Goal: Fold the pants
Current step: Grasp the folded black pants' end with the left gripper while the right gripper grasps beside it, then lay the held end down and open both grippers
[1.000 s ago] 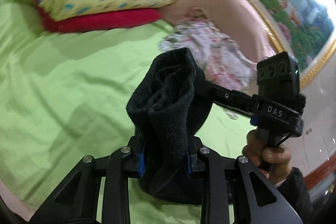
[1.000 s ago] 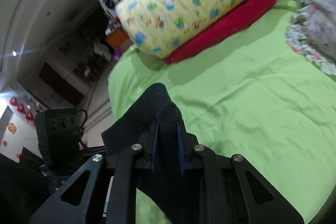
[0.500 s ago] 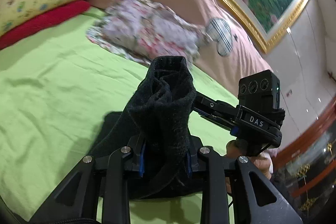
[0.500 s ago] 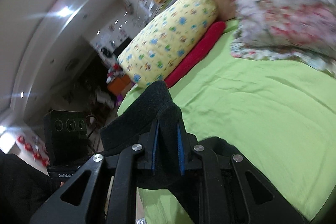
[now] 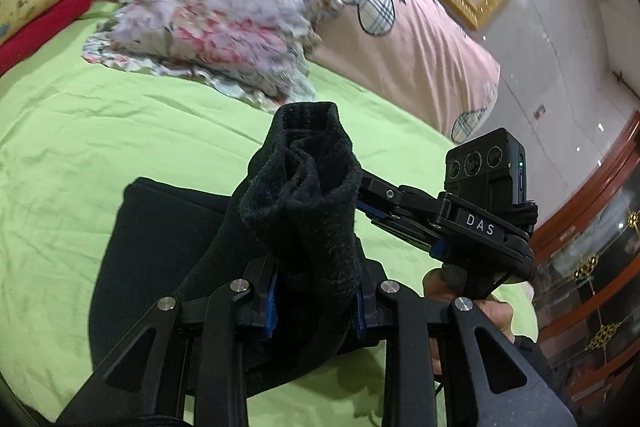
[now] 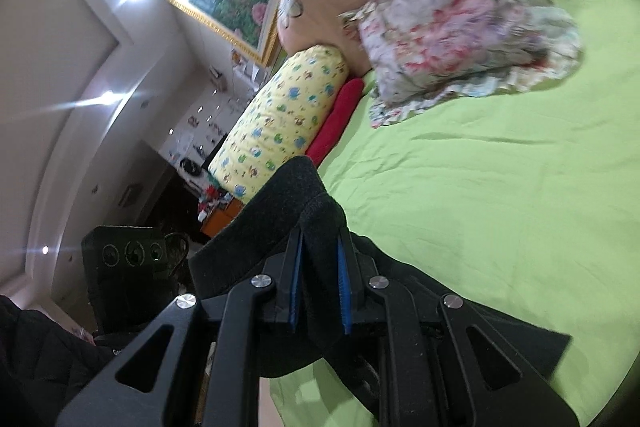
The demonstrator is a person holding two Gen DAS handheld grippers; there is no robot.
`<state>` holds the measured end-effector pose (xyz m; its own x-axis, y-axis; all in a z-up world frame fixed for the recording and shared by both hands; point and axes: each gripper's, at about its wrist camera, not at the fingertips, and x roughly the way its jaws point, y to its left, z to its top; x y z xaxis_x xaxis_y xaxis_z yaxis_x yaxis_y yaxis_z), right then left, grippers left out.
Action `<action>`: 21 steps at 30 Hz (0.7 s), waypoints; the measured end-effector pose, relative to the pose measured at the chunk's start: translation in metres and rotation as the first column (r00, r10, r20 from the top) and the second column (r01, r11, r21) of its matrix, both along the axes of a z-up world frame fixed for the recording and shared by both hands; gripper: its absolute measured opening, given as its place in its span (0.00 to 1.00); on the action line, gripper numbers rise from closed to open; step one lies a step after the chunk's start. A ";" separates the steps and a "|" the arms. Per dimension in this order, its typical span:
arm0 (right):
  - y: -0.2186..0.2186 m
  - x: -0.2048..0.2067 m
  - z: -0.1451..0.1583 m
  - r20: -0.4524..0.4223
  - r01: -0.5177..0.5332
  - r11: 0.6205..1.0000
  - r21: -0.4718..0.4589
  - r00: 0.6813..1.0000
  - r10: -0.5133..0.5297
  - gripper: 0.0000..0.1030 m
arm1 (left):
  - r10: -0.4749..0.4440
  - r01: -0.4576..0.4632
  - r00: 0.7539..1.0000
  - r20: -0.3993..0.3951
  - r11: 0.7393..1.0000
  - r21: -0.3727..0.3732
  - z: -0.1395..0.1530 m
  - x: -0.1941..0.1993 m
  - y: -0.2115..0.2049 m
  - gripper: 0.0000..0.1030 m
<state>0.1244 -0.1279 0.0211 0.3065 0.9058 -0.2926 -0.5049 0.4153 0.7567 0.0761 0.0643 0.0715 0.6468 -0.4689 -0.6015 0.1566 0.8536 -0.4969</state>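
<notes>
On the green sheet (image 5: 100, 131), the black pants (image 5: 160, 251) lie partly spread near the bed's near edge, with one bunched end lifted clear of the sheet. The left gripper (image 5: 314, 301) has its jaws pressed onto that raised bundle, the thick fabric wedged between the blue pads (image 5: 271, 301) and standing up above them in a rolled fold. The right gripper (image 5: 374, 205) reaches in from the right side of the left wrist view, its fingers buried in the same bundle just beside the left one; a hand (image 5: 476, 303) grips its handle below. From the right wrist view, the right gripper (image 6: 320, 285) pinches a band of the pants (image 6: 280, 211) between its own pads (image 6: 344, 291), the cloth folding over the fingertips and trailing down onto the sheet (image 6: 500, 207). Toward the head of the bed, well apart from the pants, a floral pillow (image 5: 216, 23) rests on the sheet against a pink quilt (image 5: 400, 39). At the far left corner sit a yellow pillow (image 6: 280, 119) and a red cushion (image 6: 336, 119) under it.
</notes>
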 end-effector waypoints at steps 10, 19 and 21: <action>-0.040 0.004 -0.043 -0.095 0.073 0.997 0.014 0.993 -0.072 0.17 | -0.048 0.050 0.997 -0.057 0.998 0.036 -0.034 0.020 -0.038 0.27; -0.069 -0.016 -0.053 -0.151 0.235 0.969 -0.079 0.958 -0.244 0.28 | -0.125 0.126 0.992 -0.022 0.988 0.094 -0.040 0.010 -0.061 0.69; -0.076 -0.026 -0.048 -0.145 0.262 0.962 -0.072 0.952 -0.270 0.29 | -0.151 0.151 0.989 -0.014 0.980 0.130 -0.039 0.004 -0.068 0.72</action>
